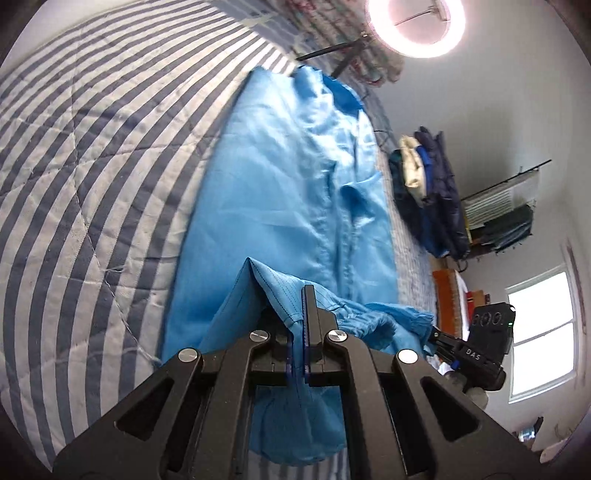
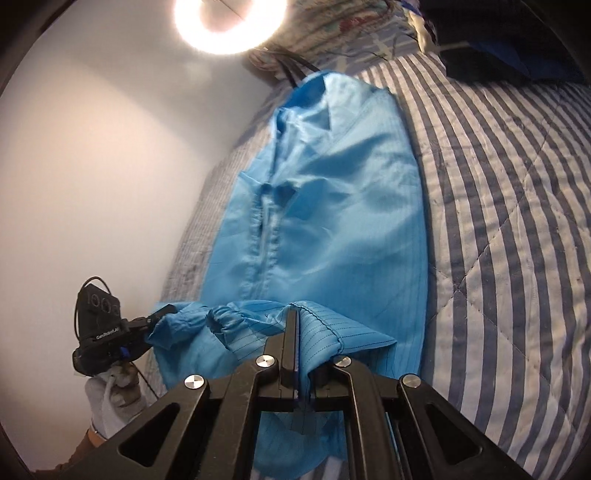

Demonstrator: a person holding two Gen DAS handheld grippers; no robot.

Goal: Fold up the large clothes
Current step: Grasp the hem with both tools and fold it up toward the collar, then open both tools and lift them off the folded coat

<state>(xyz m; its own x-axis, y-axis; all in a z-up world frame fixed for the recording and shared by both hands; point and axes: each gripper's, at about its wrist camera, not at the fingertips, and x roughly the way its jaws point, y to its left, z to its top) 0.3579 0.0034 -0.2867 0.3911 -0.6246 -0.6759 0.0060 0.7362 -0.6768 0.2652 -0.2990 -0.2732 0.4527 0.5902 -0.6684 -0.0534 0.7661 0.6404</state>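
Note:
A large light blue garment (image 1: 280, 192) with a collar and a front zip lies lengthwise on a striped quilt; it also shows in the right wrist view (image 2: 332, 206). My left gripper (image 1: 297, 314) is shut on the garment's near hem, lifted off the quilt. My right gripper (image 2: 295, 332) is shut on the same hem at its other corner. Each gripper shows in the other's view, the right one (image 1: 436, 334) and the left one (image 2: 162, 312), both pinching the blue cloth. The hem hangs slack between them.
The blue-and-white striped quilt (image 1: 74, 184) covers the bed (image 2: 517, 221). A pile of dark and cream clothes (image 1: 424, 184) lies beside the garment. A ring light (image 1: 415, 22) stands at the far end by floral bedding. A window (image 1: 543, 332) and shelf are off to the right.

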